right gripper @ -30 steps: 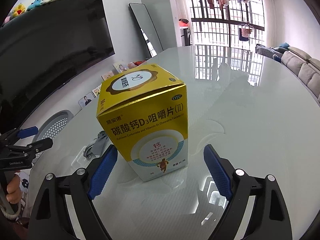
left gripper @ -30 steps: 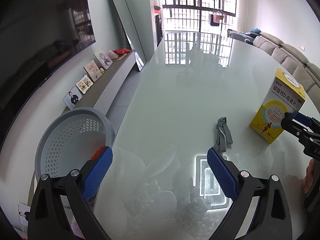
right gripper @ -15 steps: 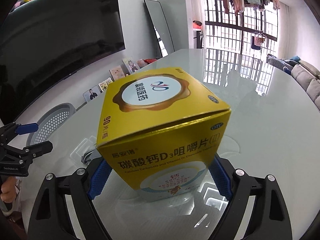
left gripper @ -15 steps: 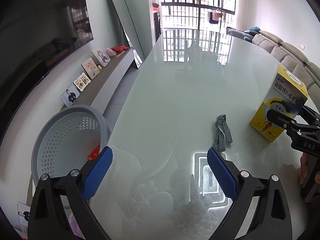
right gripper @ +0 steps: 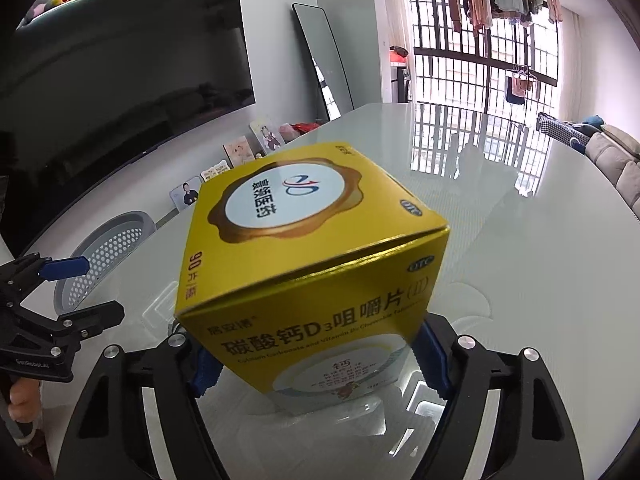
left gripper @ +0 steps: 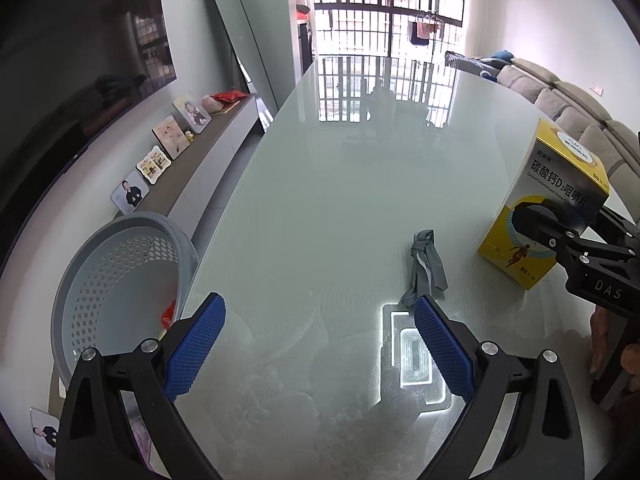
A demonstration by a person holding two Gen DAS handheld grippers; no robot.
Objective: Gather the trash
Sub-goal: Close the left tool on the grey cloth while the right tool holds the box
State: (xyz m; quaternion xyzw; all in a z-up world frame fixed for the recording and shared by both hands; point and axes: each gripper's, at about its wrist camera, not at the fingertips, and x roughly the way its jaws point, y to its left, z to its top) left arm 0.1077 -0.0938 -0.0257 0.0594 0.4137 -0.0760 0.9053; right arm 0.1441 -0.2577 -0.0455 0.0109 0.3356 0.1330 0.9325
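Note:
A yellow medicine box (right gripper: 316,264) stands on the glossy white table (right gripper: 520,280), and the left wrist view shows the box (left gripper: 560,184) at the right. My right gripper (right gripper: 316,368) has the box between its blue pads; the jaws are closing and the pads lie against its two sides. A crumpled grey strap (left gripper: 426,276) lies on the table just beyond my left gripper (left gripper: 320,344). That gripper hangs open over the near part of the table with nothing between its fingers. The right wrist view has the left gripper (right gripper: 92,290) at its left edge.
A grey perforated basket (left gripper: 120,224) stands below the table's left edge with a red item (left gripper: 170,312) inside; the right wrist view also catches the basket (right gripper: 120,220). Photo frames (left gripper: 168,140) line a low cabinet under a dark TV (right gripper: 120,72). A sofa (left gripper: 580,100) runs along the right.
My right gripper has moved forward around the yellow box, and its pads have come in against the box's sides. The left gripper has hardly moved.

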